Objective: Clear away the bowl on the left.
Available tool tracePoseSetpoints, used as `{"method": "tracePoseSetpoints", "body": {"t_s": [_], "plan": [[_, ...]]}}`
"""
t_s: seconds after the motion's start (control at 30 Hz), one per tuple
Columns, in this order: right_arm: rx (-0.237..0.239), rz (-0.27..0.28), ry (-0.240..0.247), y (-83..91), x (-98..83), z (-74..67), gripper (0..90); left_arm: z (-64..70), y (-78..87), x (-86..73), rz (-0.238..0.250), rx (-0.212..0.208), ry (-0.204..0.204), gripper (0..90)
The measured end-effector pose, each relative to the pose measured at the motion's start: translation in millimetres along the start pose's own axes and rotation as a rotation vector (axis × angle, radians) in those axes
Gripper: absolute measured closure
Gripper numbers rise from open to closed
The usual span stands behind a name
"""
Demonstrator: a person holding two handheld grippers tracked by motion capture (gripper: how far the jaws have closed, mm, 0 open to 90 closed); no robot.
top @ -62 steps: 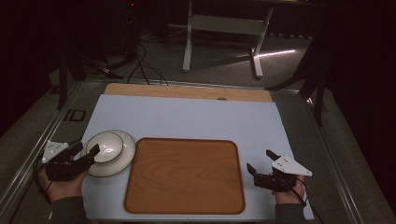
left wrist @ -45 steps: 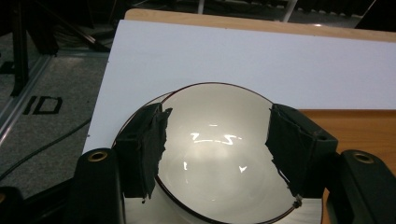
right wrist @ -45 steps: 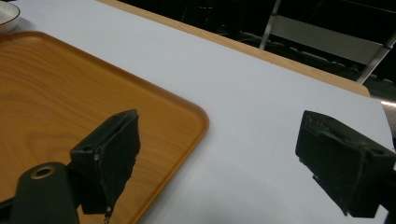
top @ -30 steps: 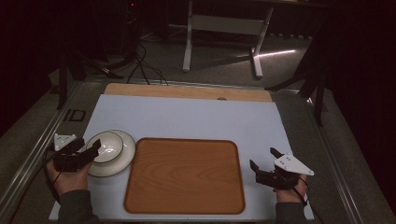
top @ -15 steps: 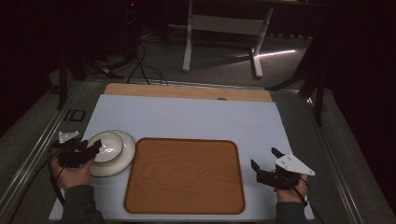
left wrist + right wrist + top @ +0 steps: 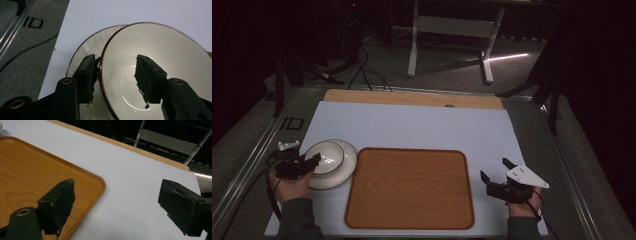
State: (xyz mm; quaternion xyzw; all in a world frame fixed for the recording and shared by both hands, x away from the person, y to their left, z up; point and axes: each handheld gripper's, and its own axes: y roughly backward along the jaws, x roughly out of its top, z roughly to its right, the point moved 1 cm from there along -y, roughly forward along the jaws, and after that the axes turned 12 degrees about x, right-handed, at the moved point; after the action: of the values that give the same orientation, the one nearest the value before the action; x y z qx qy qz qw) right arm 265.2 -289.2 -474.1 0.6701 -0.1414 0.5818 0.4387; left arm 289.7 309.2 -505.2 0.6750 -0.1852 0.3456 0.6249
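White-topped table [image 6: 412, 125] holds a wooden tray [image 6: 409, 187] at the near middle, right tool [image 6: 498, 176] spread wide and empty, low over bare table just right of it. Left tool [image 6: 312, 162] straddles the near rim of a white bowl [image 6: 328, 156], one jaw inside, one outside, a gap showing on the inside; bowl sits tilted on a white plate [image 6: 343, 170] just left of the tray.
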Motion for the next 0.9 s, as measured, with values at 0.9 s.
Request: {"method": "tracePoseSetpoints", "body": {"t_s": [0.9], "plan": [[-0.008,0.0,0.008,0.2,0.5,-0.3,13.6,-13.8,-16.5,-4.5,-0.133,-0.091,0.128,79.8]]}}
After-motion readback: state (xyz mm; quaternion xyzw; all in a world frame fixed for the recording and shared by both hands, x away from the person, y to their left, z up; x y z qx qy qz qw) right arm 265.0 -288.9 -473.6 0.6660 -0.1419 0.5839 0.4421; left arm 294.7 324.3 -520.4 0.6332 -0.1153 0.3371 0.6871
